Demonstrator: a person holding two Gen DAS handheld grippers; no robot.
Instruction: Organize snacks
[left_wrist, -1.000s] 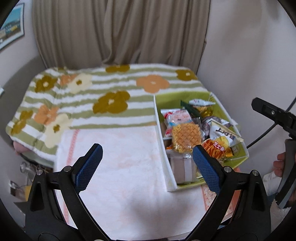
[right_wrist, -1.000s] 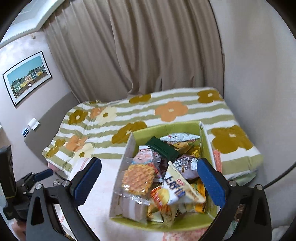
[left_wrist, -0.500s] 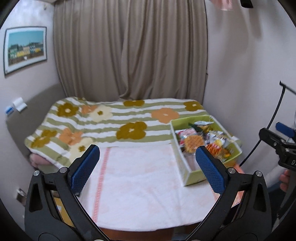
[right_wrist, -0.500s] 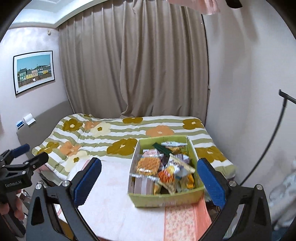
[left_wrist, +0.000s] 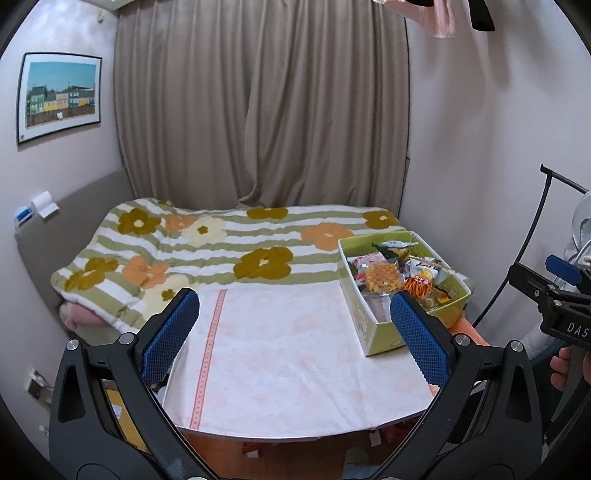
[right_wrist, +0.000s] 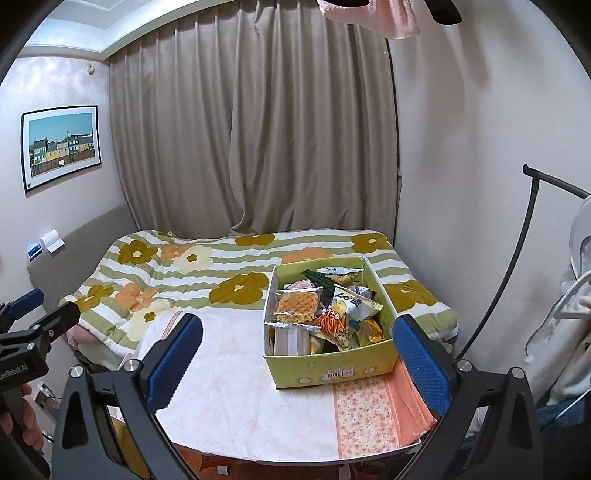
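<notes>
A yellow-green cardboard box (right_wrist: 325, 369) stands on the right part of the table, also in the left wrist view (left_wrist: 384, 338). It holds several snack packets, among them a wrapped waffle (right_wrist: 297, 307) and an orange chip bag (right_wrist: 334, 325). My left gripper (left_wrist: 295, 332) is open and empty, held back above the table's near edge, left of the box. My right gripper (right_wrist: 299, 354) is open and empty, held back in front of the box.
The table has a white cloth (right_wrist: 229, 387) and an orange flowered cloth (right_wrist: 369, 410) at the right corner. Behind it lies a bed with a striped flower blanket (right_wrist: 207, 269). Beige curtains hang at the back. A black stand (right_wrist: 517, 251) rises at the right.
Both grippers have pulled back and risen away from the box. The box now looks smaller and farther off. Both stay open and empty.
</notes>
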